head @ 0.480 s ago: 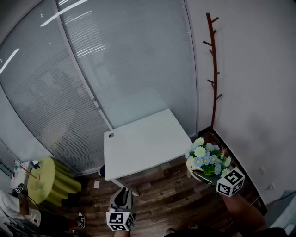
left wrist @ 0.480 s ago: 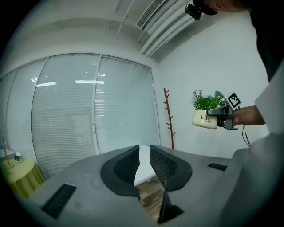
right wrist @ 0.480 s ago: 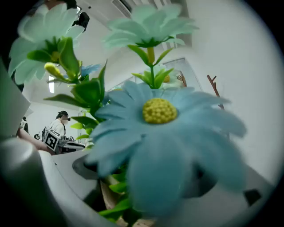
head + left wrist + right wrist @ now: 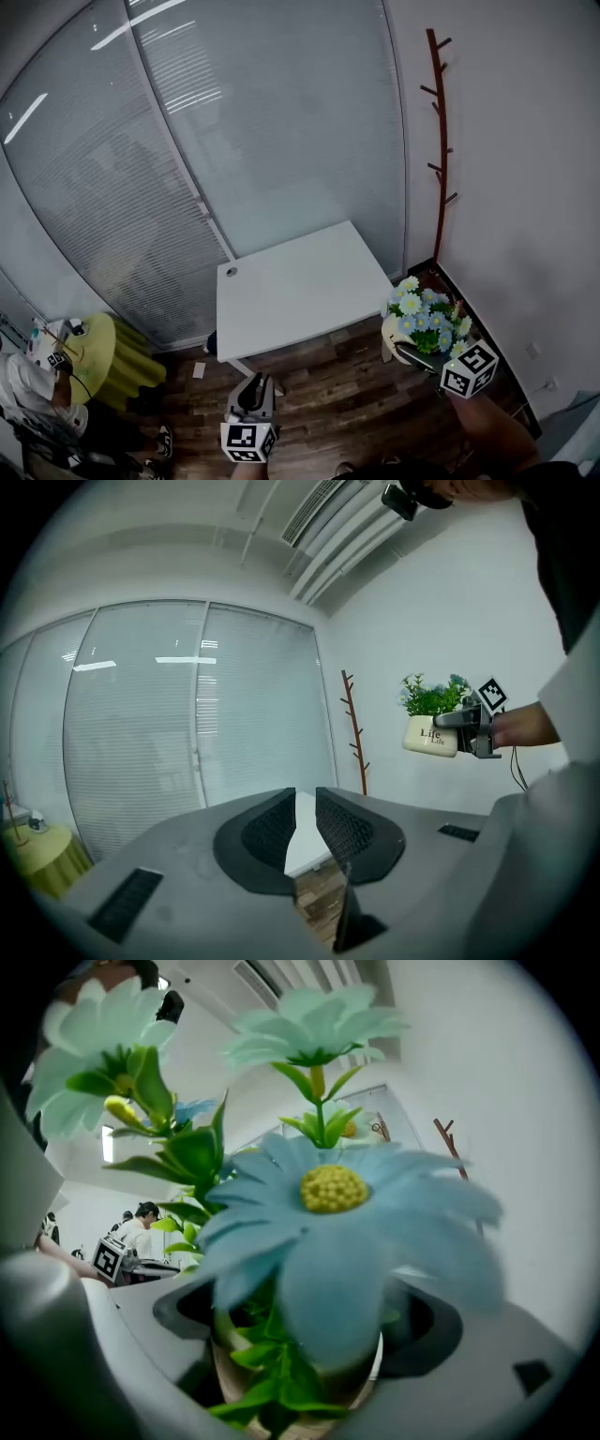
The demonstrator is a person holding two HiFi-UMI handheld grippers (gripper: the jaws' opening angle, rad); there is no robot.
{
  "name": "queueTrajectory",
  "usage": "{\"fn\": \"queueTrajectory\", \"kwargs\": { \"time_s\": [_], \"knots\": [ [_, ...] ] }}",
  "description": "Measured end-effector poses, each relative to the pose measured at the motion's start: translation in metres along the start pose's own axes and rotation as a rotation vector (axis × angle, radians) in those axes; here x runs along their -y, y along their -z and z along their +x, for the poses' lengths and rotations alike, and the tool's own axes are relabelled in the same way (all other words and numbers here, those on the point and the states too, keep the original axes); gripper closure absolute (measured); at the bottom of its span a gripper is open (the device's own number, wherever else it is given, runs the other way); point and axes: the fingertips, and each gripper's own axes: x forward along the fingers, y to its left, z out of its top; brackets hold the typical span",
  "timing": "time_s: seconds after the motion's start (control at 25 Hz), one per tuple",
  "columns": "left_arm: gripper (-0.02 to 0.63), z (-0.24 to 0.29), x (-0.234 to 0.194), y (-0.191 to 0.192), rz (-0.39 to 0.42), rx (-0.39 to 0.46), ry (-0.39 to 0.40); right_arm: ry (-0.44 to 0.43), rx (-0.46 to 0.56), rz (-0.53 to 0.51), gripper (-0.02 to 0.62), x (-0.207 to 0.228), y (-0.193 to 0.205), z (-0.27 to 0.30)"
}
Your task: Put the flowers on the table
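Hardly anything has moved since half a second ago: your right gripper [image 4: 412,352] stays clamped on the sides of the cream pot of blue and white daisies [image 4: 424,319], and the white rectangular desk [image 4: 281,292] sits only slightly higher in the head view. That pot hangs in the air off the desk's right edge, above the dark wooden floor [image 4: 319,394] and near the brown branch-shaped coat stand [image 4: 441,141], its blooms rising right in front of that gripper's camera. Your left gripper [image 4: 253,386] hangs low off the desk's near edge, jaws a narrow gap apart with nothing between them.
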Motion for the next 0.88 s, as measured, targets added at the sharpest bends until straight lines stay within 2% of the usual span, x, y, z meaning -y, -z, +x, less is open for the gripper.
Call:
{"fn": "queueTrajectory", "kwargs": {
  "time_s": [0.48,0.88],
  "knots": [
    [0.541,-0.002,0.006,-0.002,0.008,-0.014,-0.025,-0.041,0.008,0.016,0.109,0.003,-0.002,0.006],
    [0.561,0.001,0.019,-0.007,-0.009,-0.005,-0.112,-0.074,-0.008,0.034,0.110,0.028,0.003,0.008]
  ]
}}
